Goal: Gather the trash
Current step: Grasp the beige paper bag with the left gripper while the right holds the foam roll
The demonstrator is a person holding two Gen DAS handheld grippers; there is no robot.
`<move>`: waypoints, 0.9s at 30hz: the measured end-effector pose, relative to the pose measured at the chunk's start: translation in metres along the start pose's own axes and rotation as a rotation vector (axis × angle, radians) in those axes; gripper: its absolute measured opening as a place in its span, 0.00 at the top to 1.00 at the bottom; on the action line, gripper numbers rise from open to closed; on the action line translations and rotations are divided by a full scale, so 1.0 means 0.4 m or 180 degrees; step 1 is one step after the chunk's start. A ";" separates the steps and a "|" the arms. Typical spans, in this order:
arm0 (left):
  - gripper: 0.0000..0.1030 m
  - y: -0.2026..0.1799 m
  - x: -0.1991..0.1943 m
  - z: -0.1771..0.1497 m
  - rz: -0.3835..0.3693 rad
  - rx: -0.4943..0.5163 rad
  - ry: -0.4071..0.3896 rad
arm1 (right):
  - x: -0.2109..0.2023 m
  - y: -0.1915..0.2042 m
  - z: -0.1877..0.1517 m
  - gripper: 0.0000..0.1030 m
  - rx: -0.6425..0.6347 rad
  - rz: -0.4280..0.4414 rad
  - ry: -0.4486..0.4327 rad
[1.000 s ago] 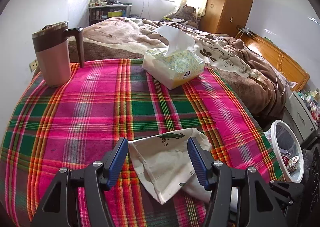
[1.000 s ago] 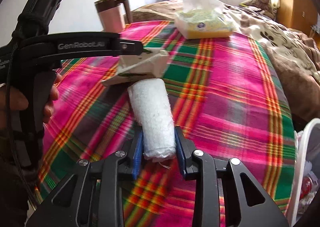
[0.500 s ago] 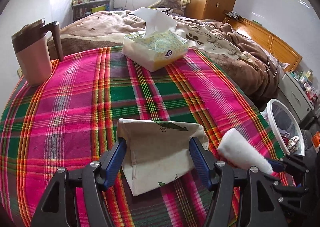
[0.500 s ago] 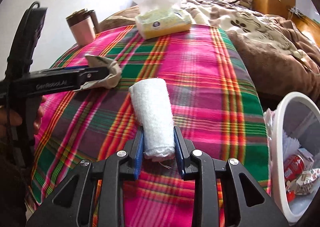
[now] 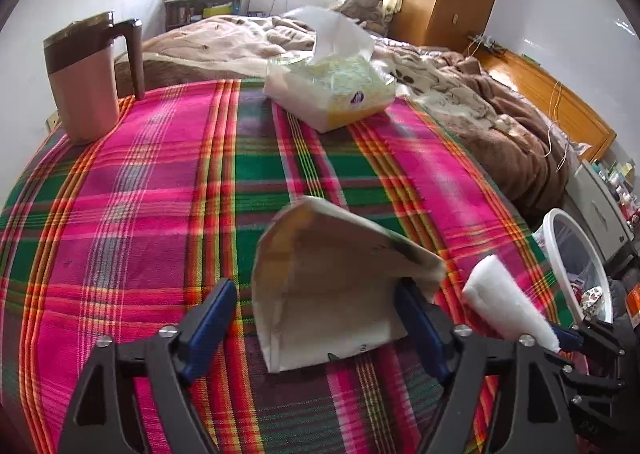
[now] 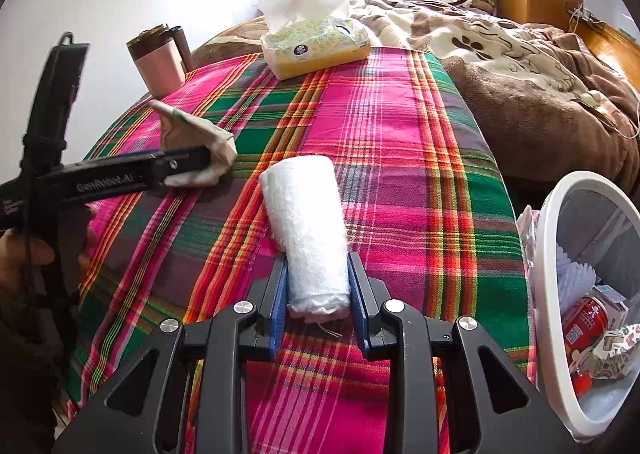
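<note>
A crumpled beige paper bag [image 5: 332, 286] lies on the plaid tablecloth between the fingers of my left gripper [image 5: 316, 314], which is open around it. The right finger touches the bag's edge; the left finger stands apart. The bag also shows in the right wrist view [image 6: 192, 142] beside the left gripper [image 6: 160, 170]. My right gripper [image 6: 318, 294] is shut on a rolled white towel-like wad [image 6: 308, 230], held above the cloth. It shows at the right in the left wrist view [image 5: 504, 306].
A white trash bin [image 6: 548, 254] with several pieces of trash stands off the table's right edge. A tissue box [image 6: 316, 46] and a pink mug [image 6: 158, 62] sit at the far side. A bed lies beyond.
The paper bag has tilted up between the left fingers. My right gripper has carried the white roll rightward, nearer the bin.
</note>
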State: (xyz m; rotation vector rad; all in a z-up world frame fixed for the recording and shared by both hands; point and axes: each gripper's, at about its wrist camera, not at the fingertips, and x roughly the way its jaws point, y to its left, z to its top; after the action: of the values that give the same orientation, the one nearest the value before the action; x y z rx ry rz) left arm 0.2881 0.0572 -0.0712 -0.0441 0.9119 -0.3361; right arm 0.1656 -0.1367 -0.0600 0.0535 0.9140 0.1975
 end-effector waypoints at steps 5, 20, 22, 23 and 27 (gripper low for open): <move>0.17 -0.014 0.001 -0.004 0.0007 -0.0017 -0.0019 | -0.001 -0.006 -0.003 0.72 0.0032 0.0028 -0.0009; 0.86 -0.092 -0.032 -0.012 -0.0150 0.0090 -0.0170 | -0.011 -0.017 -0.009 0.72 0.0066 0.0074 -0.0048; 0.88 -0.102 -0.044 -0.014 -0.0140 0.0102 -0.0211 | -0.016 -0.020 -0.010 0.72 0.0083 0.0081 -0.0074; 0.88 -0.105 -0.050 -0.016 -0.0127 0.0119 -0.0224 | -0.018 -0.021 -0.010 0.72 0.0086 0.0084 -0.0087; 0.90 -0.119 -0.070 -0.020 -0.0067 0.0170 -0.0272 | -0.032 -0.025 -0.012 0.72 0.0097 0.0071 -0.0154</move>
State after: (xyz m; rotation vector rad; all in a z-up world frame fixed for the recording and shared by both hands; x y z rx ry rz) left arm 0.2533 0.0216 -0.0462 -0.0187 0.8181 -0.3753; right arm 0.1558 -0.1490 -0.0543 0.0964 0.8684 0.2022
